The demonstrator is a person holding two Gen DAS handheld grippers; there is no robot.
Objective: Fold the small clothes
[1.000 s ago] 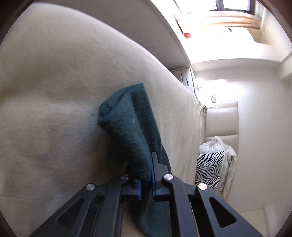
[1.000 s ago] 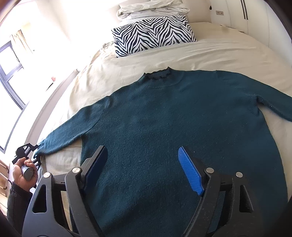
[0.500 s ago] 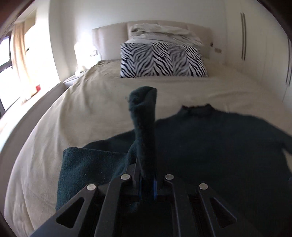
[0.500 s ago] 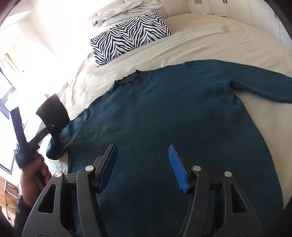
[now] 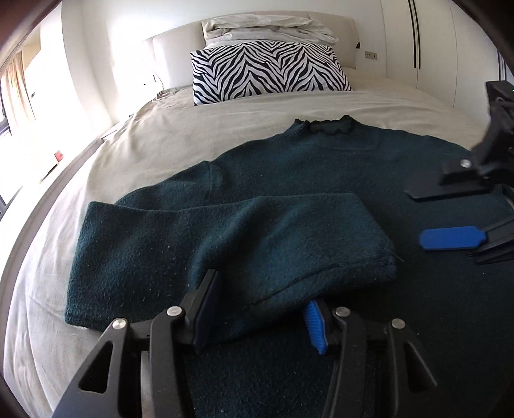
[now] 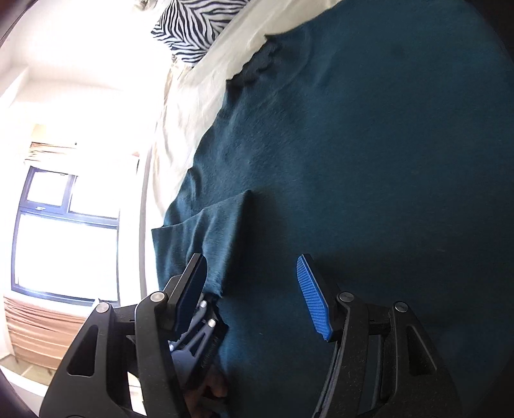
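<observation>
Sweater (image 5: 321, 180) lies on a beige bed (image 5: 180, 135) by a zebra pillow (image 5: 266, 72) and window (image 6: 64, 231); left gripper (image 5: 257, 315) fingers are opening around its folded sleeve (image 5: 257, 244), right gripper (image 6: 250, 299) fingers apart.

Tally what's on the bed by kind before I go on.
Teal sweater: 1
Zebra-print pillow: 1
Pile of white bedding: 1
Total: 3

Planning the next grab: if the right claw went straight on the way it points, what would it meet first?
Probably the teal sweater's body; the right claw points down at it with nothing between, though depth is unclear.
</observation>
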